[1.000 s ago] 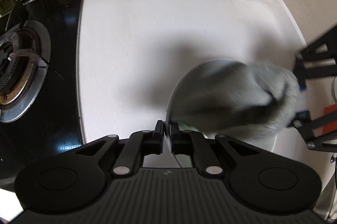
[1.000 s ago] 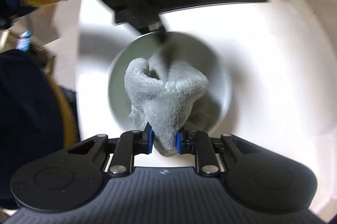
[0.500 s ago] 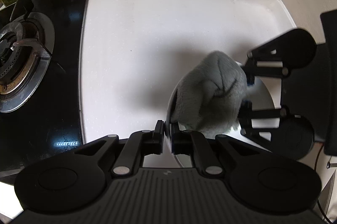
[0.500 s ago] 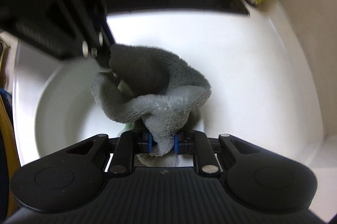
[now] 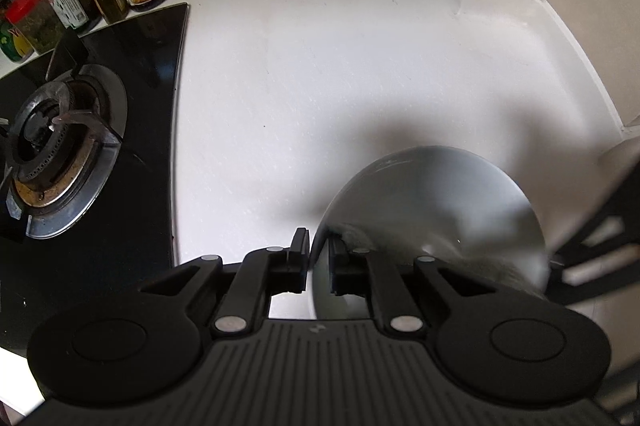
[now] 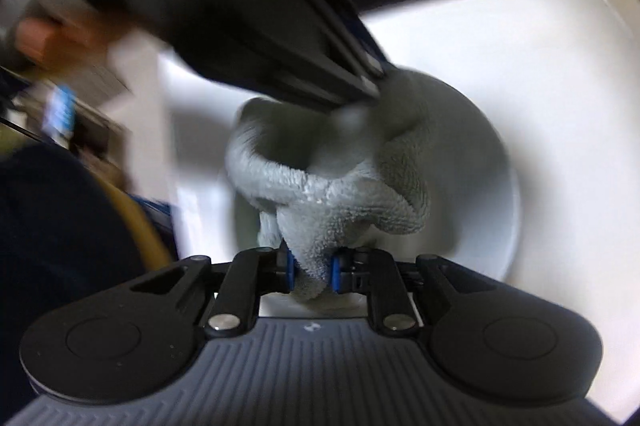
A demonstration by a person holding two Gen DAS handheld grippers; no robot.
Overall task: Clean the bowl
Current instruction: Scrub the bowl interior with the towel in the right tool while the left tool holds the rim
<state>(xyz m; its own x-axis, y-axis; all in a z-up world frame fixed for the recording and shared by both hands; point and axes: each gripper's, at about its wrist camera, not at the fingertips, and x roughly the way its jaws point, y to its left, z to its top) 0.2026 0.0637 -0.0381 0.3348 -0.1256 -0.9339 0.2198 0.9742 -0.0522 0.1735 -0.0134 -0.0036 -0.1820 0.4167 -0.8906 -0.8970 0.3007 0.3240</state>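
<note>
Here we wipe the bowl's inside while its rim is loosely pinched.
Nearest, our right gripper (image 6: 312,272) clamps the grey cloth (image 6: 344,185) at six o'clock; our left gripper (image 5: 318,262), jaws just eased apart, straddles the bowl (image 5: 432,201) rim; we should re-pinch, then sweep toward twelve.

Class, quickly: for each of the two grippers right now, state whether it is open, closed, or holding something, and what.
Left gripper: jaws just opening, pads astride the rim of the white ceramic bowl, a gap showing.
Right gripper: closed on the grey fluffy cloth.
</note>
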